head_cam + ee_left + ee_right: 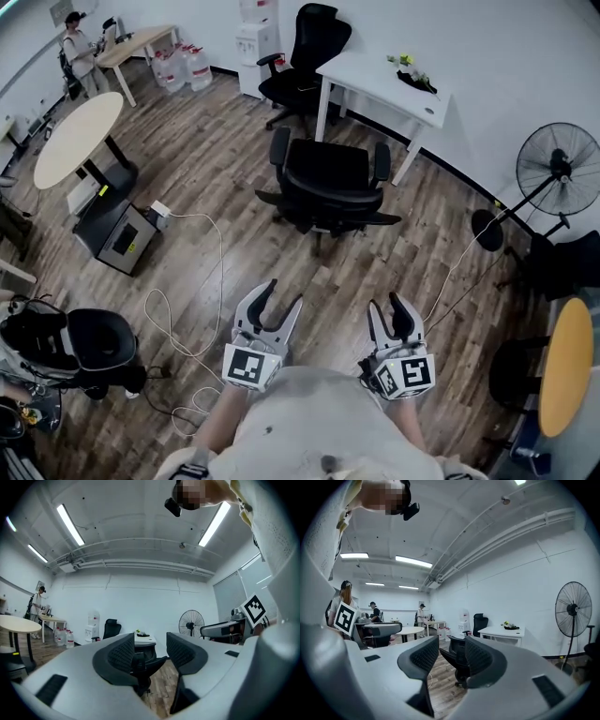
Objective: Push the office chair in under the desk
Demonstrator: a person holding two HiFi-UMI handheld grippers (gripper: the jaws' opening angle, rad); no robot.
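Head view first, from the left: a round table (75, 131) and a grey floor unit (125, 240) stand well off to that side, with a white cable (214, 281) looping across the wood floor toward me. My left gripper (284, 295) hangs low in front of my body, jaws spread apart with nothing between the pads; in the left gripper view I see only the chair far off through the gap. The office chair (328, 183) stands ahead of both grippers, well apart from them, its seat turned toward me and its back toward the white desk (375, 80). It sits just in front of the desk, not under it. A second black chair (305, 56) stands behind the desk's left end, beside a water dispenser (255, 37). My right gripper (386, 309) is level with the left one, also released and empty, touching nothing. Bare floor lies between grippers and chair. A standing fan (558, 164) is at the right, clear of the chair.
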